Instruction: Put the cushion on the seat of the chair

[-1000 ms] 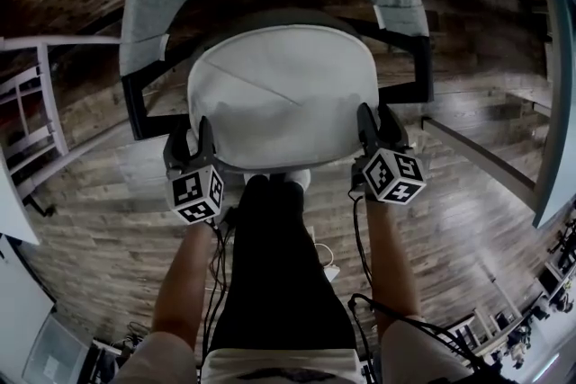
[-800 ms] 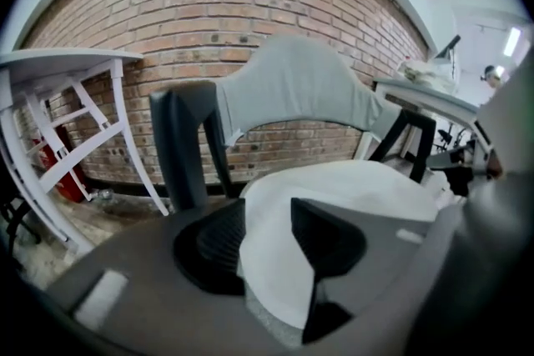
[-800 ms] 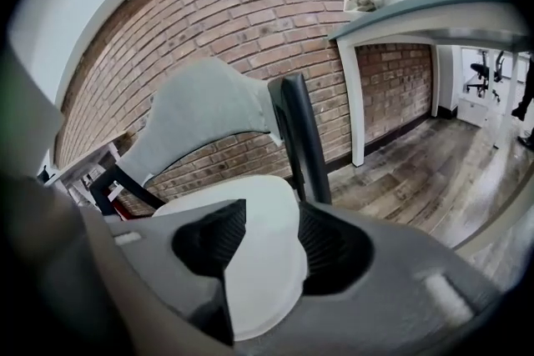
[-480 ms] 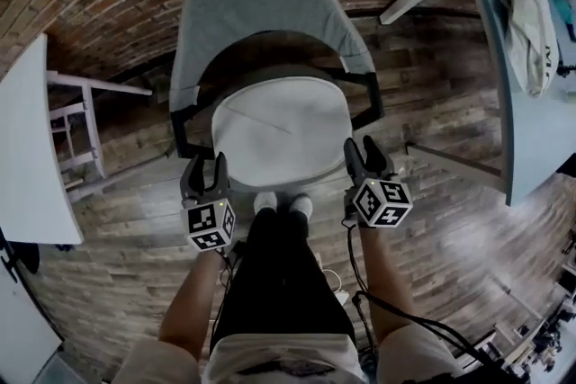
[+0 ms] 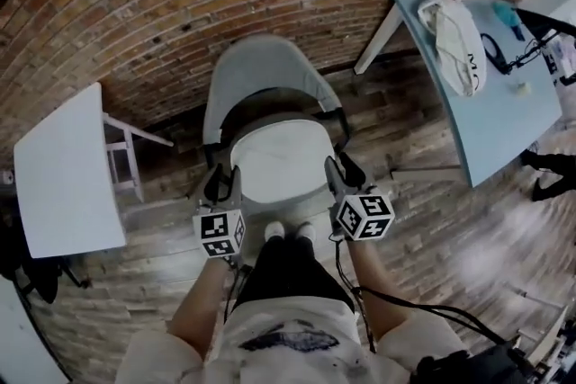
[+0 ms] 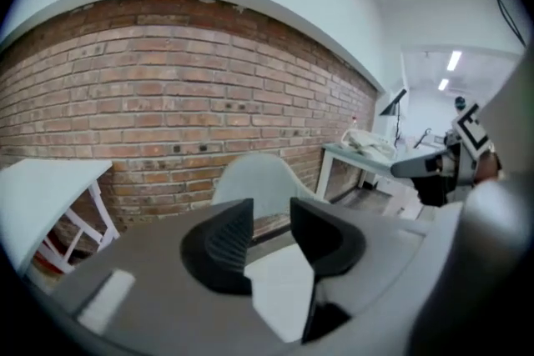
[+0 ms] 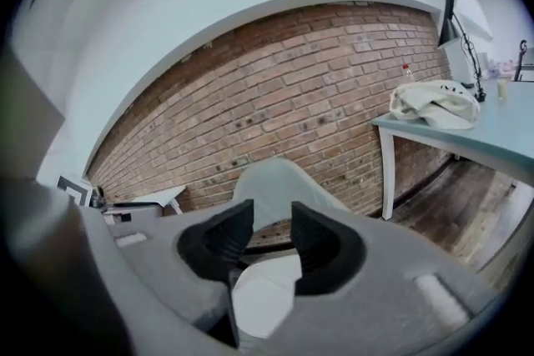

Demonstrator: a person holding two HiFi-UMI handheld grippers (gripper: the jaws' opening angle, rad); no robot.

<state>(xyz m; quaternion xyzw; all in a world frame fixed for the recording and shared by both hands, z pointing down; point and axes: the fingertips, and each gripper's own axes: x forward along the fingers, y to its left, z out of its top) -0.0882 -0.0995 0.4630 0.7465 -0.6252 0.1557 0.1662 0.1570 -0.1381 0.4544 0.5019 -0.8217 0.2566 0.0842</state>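
Down on the seat of the chair (image 5: 258, 67) the white cushion (image 5: 277, 165) lies flat, tucked under the curve of the grey backrest and filling the seat from its far edge to its near one. By the look of it, the placing itself is done.

Both tools are clear of it. The left gripper (image 5: 223, 183) hangs off the cushion's near left corner and the right gripper (image 5: 341, 171) off its near right corner, neither touching the fabric. The left gripper view shows its two dark jaws standing apart with only the distant cushion and backrest in the gap, so nothing is held. In the right gripper view the jaws are also parted with nothing between them, though they have just been closing somewhat, so the gap is not at its widest.

So the step in hand reads as the let-go and stand-off after setting down. The person's shoes (image 5: 290, 231) sit just at the near edge of the seat, and the brick wall (image 5: 180, 4) runs behind the chair.

What next? Probably only a check that the cushion sits square. From the head view it seems centred, with no corner hanging over. If it wants a nudge, both grippers would have to drop back to the near edge, and the right one would need its jaws spread again before taking any hold.
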